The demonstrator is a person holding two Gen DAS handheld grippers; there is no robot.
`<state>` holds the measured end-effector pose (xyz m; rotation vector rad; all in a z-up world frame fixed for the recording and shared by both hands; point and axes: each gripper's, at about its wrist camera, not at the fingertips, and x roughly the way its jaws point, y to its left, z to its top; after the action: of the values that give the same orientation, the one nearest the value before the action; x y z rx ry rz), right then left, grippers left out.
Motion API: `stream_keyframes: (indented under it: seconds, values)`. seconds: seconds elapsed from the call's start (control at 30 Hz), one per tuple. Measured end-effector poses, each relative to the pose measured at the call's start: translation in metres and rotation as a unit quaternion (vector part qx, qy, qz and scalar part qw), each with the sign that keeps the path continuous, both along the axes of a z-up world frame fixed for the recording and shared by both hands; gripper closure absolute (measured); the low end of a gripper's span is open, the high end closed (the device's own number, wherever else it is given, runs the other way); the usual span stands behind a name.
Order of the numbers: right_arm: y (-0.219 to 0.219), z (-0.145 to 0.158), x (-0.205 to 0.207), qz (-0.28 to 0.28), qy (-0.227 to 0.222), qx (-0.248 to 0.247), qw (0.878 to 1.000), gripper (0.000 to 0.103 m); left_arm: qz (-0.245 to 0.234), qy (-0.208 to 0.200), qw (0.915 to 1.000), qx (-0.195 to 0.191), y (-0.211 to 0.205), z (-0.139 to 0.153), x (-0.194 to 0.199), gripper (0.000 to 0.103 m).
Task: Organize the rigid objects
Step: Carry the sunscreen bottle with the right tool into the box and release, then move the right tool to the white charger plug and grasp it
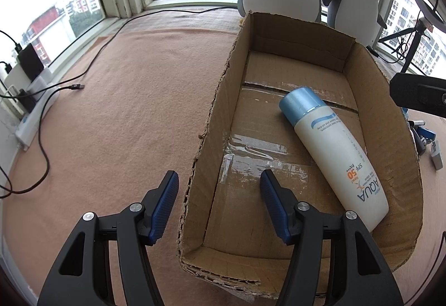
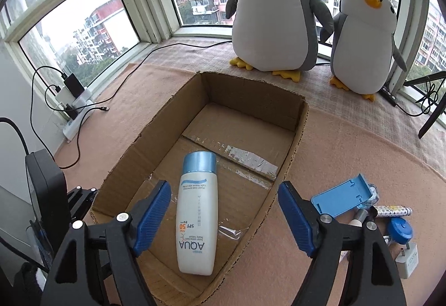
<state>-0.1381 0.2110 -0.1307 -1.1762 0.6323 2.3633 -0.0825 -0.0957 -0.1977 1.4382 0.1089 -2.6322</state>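
The bottle [image 2: 196, 216] lies flat inside the box [image 2: 292, 135]. Both the right gripper [image 2: 224, 218] and left gripper [image 1: 220, 204] are wide open, holding nothing. Next, I think, reach right for the small things [image 2: 362, 211] and pinch one gently.

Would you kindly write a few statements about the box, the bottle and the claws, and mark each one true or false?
1. The lotion bottle lies on its side inside the cardboard box. True.
2. The bottle's cap is orange. False: it is blue.
3. The right claw is shut on the bottle. False: it is open and holds nothing.
4. The left claw is open. True.
5. Two plush penguins stand beyond the box. True.
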Motion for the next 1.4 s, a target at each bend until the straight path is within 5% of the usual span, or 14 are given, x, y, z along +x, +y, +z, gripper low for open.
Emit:
stream_keyframes:
  seconds: [0.47,0.93,1.4]
  values:
    - [0.028,0.014,0.105,-0.086,0.016,0.034,0.996,0.027,-0.003,0.001,1.0,-0.003,0.0,0.0,0.0,0.042]
    - [0.082,-0.03,0.218,-0.147,-0.072,0.047,0.985,0.027,-0.001,0.003,1.0,-0.005,0.001,0.0,0.0,0.042]
    - [0.103,-0.062,0.212,-0.085,-0.121,0.049,0.988,0.038,0.0,0.002,1.0,-0.009,0.003,0.0,0.0,0.042]
